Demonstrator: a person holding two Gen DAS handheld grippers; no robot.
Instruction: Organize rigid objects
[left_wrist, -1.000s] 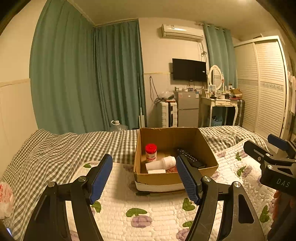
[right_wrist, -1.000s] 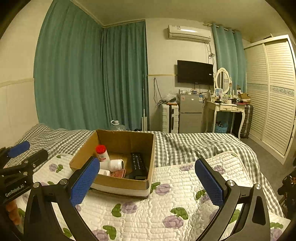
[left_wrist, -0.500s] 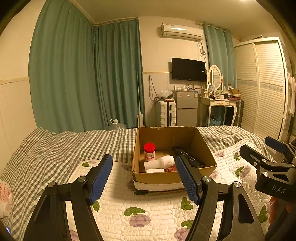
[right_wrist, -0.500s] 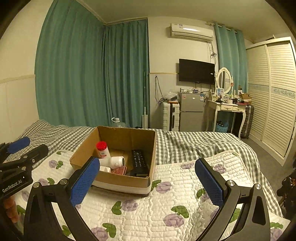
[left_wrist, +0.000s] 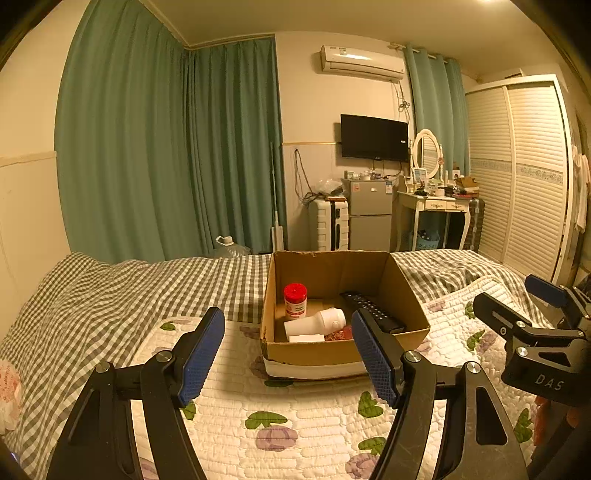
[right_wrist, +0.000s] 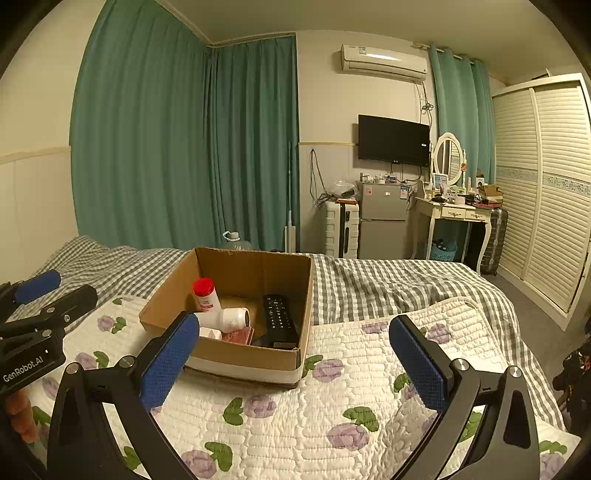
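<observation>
Left wrist view: we held the left hand-held gripper (left_wrist: 288, 354) released, nothing between its pads, over the floral quilt (left_wrist: 295, 417). Right hand-held gripper (right_wrist: 295, 363) was likewise spread wide and empty. Past them the cardboard box (left_wrist: 332, 350) sat on the bed. Inside we saw a red-capped bottle (left_wrist: 295, 301) upright, a white bottle (left_wrist: 317, 321) lying beside it, and a black remote (left_wrist: 371, 314) along the right wall.

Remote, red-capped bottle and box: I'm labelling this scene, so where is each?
Remote (right_wrist: 279, 317), right wrist view, on its keypad.
Red-capped bottle (left_wrist: 295, 302), left wrist view, on its label.
Box (left_wrist: 317, 350), left wrist view, on its front wall.
</observation>
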